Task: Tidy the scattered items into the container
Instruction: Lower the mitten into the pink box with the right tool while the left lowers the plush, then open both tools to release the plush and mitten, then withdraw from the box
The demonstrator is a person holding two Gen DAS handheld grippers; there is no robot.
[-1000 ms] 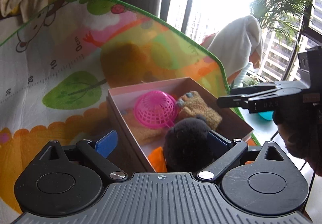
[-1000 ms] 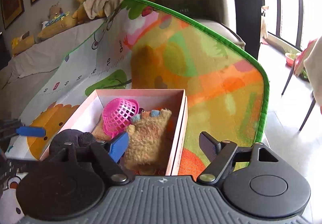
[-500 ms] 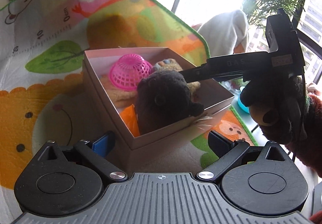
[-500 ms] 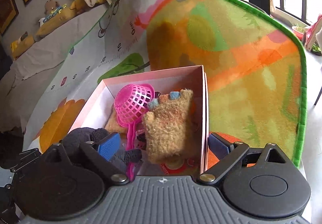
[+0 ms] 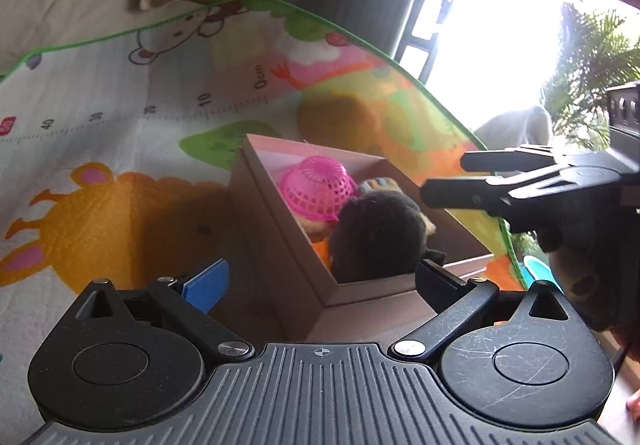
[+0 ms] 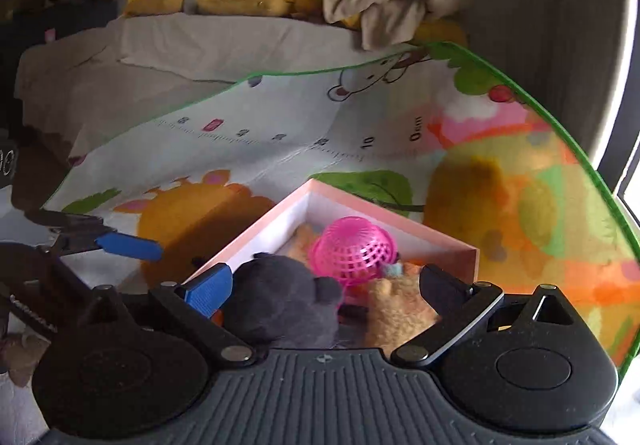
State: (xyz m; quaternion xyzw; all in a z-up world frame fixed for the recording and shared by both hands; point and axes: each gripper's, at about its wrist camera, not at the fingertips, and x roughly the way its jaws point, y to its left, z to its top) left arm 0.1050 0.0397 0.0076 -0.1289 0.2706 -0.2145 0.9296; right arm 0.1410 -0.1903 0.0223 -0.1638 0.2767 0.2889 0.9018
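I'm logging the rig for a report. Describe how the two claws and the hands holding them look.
Both claws have black ribbed bodies, two round discs and silver pivot screws. The left claw and the right claw each carry one blue pad and one dark pad. The right claw's side bears faint lettering, and a dark furry glove grips it.

The play mat carries a printed ruler scale reading "0cm", "10", "20" and "40"; further figures are too blurred.

Both wrist cameras look down, close, from opposite sides, sharing the pink box.
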